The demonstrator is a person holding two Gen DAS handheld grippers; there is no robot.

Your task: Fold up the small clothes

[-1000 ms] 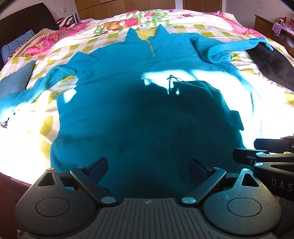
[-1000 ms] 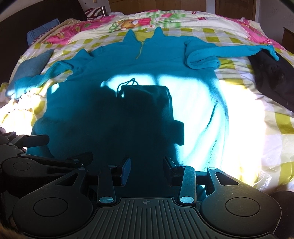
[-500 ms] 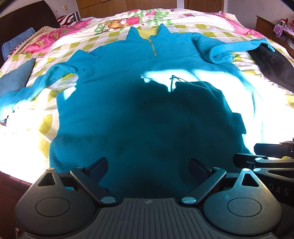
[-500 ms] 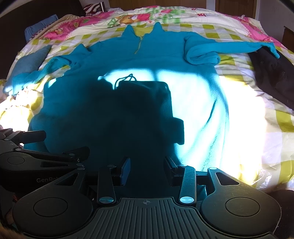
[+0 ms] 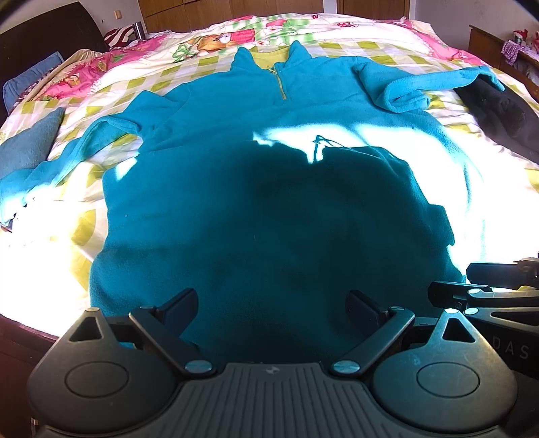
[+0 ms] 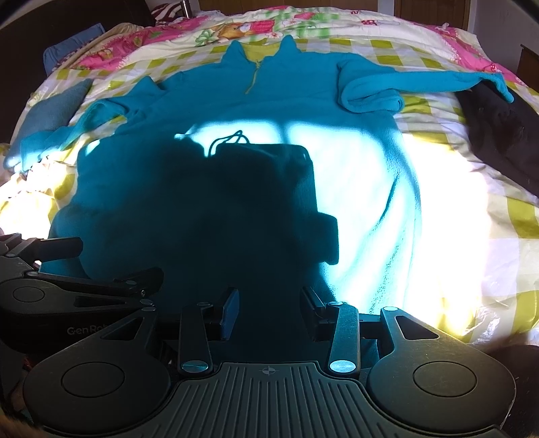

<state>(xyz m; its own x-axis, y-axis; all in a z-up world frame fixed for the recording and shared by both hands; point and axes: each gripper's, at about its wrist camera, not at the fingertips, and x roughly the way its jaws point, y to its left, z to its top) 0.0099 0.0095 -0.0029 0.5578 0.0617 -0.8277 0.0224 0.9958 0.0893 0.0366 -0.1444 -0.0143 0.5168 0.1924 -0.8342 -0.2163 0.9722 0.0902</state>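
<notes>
Teal pullover (image 5: 269, 202): fleece cloth, matt, soft napped pile; short zip (image 5: 280, 84) at the collar in yellowish metal.
Quilt (image 5: 209, 64): printed woven cloth, matt, lightly creased, in yellow-green checks and pink cartoon panels.
Dark garment (image 5: 498, 114) at the quilt's right edge: black cloth, matt, crumpled.
Blue-grey pillow (image 5: 30, 145) at the quilt's left edge: matt cloth.
Left gripper (image 5: 273, 310): black matt plastic, ribbed housing, bright metal pivot screws.
Right gripper (image 6: 269, 310): the same matt black plastic, finely scuffed discs, bright metal screws.
Cupboard fronts (image 5: 235, 6) behind the bed: brown wood, smooth, low sheen.
</notes>
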